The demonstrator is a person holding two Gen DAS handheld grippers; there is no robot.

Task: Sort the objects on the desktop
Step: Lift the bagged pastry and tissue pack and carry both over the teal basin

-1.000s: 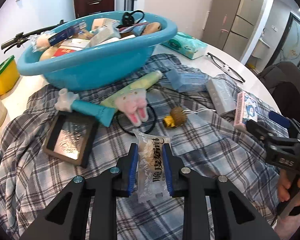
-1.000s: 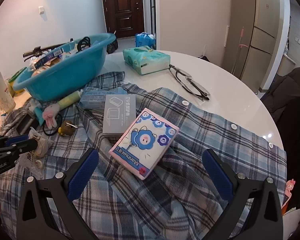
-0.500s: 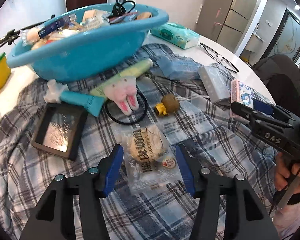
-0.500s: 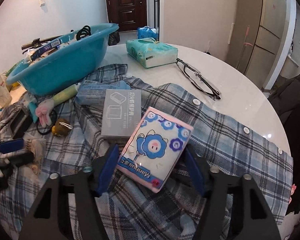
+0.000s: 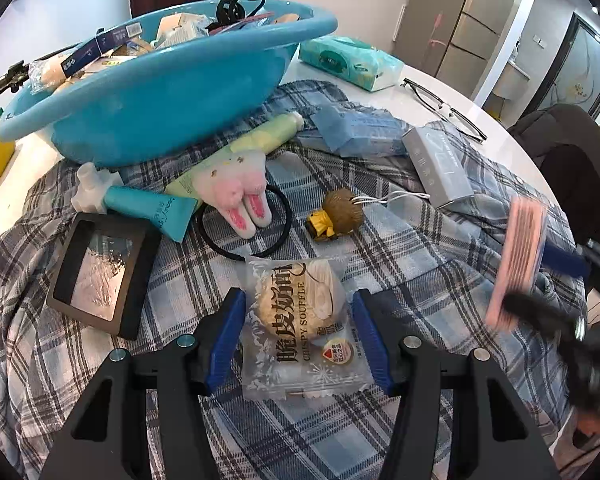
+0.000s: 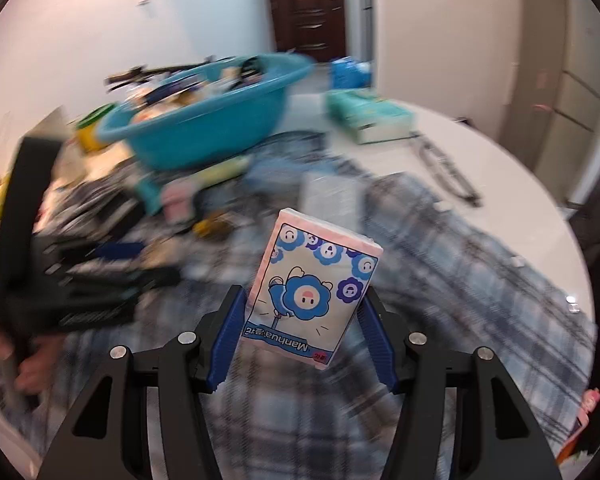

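The right gripper [image 6: 302,334], fingers closing on the lifted tissue pack [image 6: 314,294], faces the basin [image 6: 204,128] ahead-left, while the left gripper [image 5: 298,338], fingers apart, straddles the snack packet [image 5: 302,322] lying on the shirt-covered tabletop.

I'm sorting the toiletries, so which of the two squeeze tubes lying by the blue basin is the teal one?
The teal tube is the one with the white cap, beside the black frame. The other tube is pale green, partly under the plush bunny.

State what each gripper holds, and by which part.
Right gripper, jaws closing: pink tissue pack, lifted, pinched across its lower side edges. Left gripper: nothing; the souffle packet lies loose between its fingers.
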